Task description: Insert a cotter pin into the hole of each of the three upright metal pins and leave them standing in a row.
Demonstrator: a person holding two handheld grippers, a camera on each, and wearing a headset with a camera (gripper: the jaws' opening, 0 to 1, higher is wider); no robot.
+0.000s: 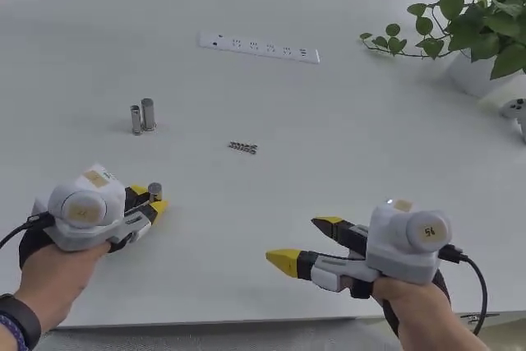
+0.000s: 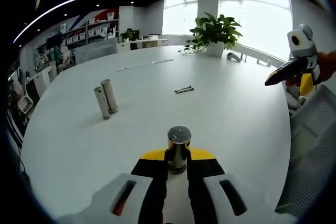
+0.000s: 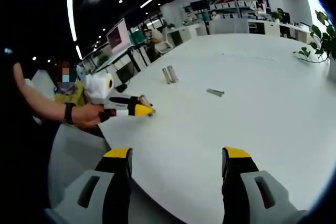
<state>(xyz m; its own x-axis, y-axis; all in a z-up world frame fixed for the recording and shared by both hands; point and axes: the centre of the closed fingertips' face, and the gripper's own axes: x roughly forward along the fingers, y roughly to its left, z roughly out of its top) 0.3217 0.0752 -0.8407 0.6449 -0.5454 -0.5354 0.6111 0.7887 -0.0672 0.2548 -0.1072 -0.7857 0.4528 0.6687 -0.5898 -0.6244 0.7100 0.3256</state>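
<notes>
My left gripper (image 1: 156,199) is shut on an upright metal pin (image 2: 178,147) at the near left of the white table; the pin's round top (image 1: 154,191) shows between the yellow tips. Two more upright metal pins (image 1: 142,116) stand close together farther back on the left, also seen as a pair of pins (image 2: 106,98) in the left gripper view. A small bundle of cotter pins (image 1: 242,148) lies flat near the table's middle. My right gripper (image 1: 305,241) hovers open at the near right, nothing between its fingers (image 3: 119,157).
A white power strip (image 1: 259,46) lies across the far middle of the table (image 1: 345,137). A potted plant (image 1: 481,26) stands at the far right corner. The table's near edge runs just under both hands.
</notes>
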